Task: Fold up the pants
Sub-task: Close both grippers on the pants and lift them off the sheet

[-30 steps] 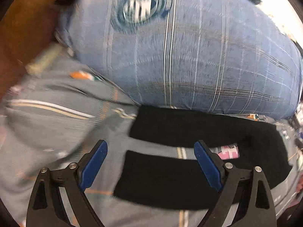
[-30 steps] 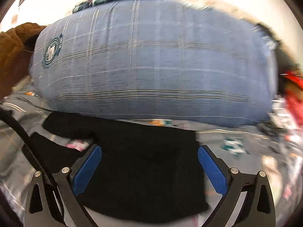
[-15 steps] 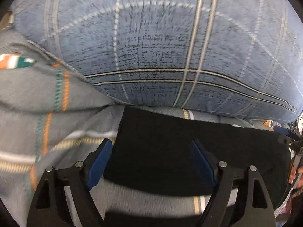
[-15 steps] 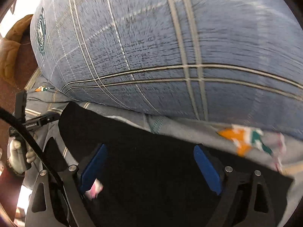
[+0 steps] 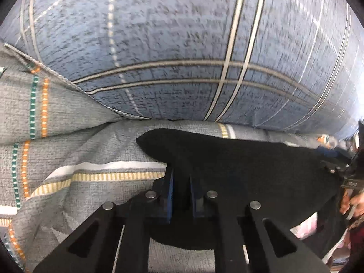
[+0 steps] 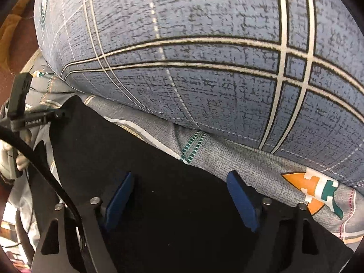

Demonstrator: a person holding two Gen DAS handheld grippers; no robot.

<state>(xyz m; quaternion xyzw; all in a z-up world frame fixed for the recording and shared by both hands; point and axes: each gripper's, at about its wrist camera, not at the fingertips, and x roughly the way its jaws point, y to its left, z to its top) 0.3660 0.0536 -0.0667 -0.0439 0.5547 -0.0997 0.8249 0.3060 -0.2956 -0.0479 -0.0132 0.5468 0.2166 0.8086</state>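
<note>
1. Writing first: the left gripper (image 6: 58, 115), seen side-on from the right wrist camera, carries small white lettering, roughly "GenRobot AI", though it's tiny.
2. Black pants (image 5: 238, 168) lie flat on the grey striped bedsheet (image 5: 68, 154), just below a big blue plaid pillow (image 5: 182, 45).
3. Left jaws are pinched together on the pants' edge.
4. Right gripper (image 6: 179, 195) hovers spread wide over the dark cloth.
</note>
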